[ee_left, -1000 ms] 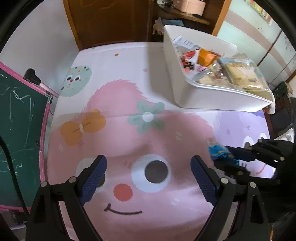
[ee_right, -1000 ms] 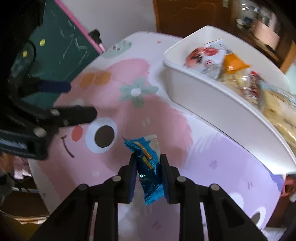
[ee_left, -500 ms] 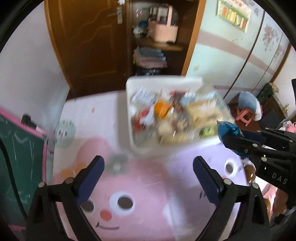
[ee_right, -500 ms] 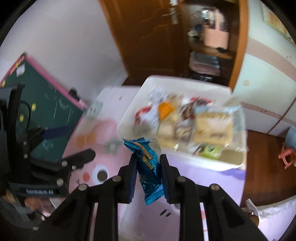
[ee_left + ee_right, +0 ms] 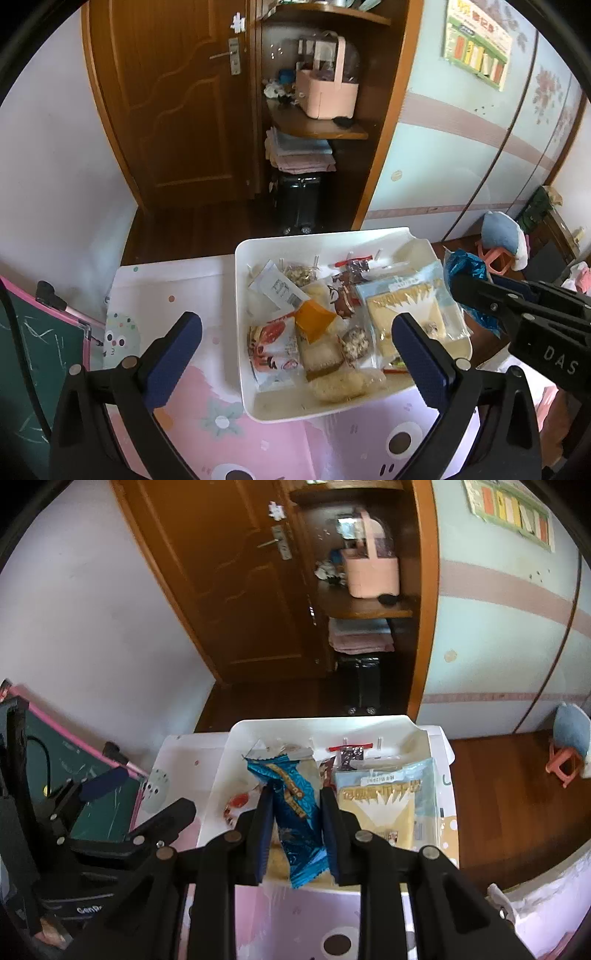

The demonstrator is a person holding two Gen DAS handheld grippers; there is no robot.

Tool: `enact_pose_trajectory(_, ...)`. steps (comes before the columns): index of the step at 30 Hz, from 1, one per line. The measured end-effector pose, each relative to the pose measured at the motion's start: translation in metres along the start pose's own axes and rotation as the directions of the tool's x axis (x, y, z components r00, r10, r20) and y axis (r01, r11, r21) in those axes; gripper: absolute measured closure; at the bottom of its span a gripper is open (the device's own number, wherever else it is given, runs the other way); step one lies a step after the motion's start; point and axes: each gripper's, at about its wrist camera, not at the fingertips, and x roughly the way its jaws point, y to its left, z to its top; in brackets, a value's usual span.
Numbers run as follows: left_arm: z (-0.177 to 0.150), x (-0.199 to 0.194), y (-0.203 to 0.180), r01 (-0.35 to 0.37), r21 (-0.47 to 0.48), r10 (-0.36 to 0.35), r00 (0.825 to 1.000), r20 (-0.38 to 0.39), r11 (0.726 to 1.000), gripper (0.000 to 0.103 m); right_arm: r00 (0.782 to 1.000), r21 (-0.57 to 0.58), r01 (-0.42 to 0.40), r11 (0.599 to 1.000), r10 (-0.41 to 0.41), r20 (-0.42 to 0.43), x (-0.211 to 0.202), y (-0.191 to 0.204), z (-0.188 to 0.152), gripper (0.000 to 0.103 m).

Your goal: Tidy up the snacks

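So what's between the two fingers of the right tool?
A blue snack packet, pinched between the right tool's fingers above the white bin, seen in the right wrist view.

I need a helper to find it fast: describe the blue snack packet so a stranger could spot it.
Start at the white bin of snacks on the pink cartoon tablecloth. Just above its near side, the right gripper pinches a slim shiny blue packet with an orange band. It is the only snack held in the air, not lying in the bin.

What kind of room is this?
Probably a bedroom or child's room at home: a wooden door, a floral wardrobe, a cartoon tablecloth and a chalkboard.
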Motion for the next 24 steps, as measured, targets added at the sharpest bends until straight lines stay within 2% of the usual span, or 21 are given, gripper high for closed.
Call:
enact_pose_trajectory(4,0.003,0.018,0.005,-0.003,-0.012,0.003,1.0,-0.025,1.0,0.001,1.0,0.056,-0.008,0.998,0.009,-0.019,0.013,-0.011,0.006,0.073)
enact_pose_trajectory(6,0.002,0.024,0.008,-0.005,-0.019,0.004,0.999,-0.038,1.0,0.001,1.0,0.082,0.0,0.997,0.002,-0.026,0.021,-0.016,0.005,0.057)
enact_pose_trajectory(8,0.002,0.03,0.009,-0.007,-0.028,0.005,0.999,-0.048,1.0,0.001,0.999,0.086,0.014,0.996,-0.011,-0.034,0.027,-0.018,0.004,0.049)
enact_pose_trajectory(15,-0.001,0.038,0.011,-0.01,-0.036,0.008,0.998,-0.064,0.999,0.001,0.998,0.07,0.043,0.997,-0.04,-0.047,0.034,-0.016,-0.004,0.041)
enact_pose_trajectory(24,-0.014,0.023,0.005,-0.024,-0.005,0.024,0.998,-0.053,1.0,0.001,0.996,0.05,0.087,0.995,-0.085,-0.032,0.02,-0.016,-0.015,0.041)
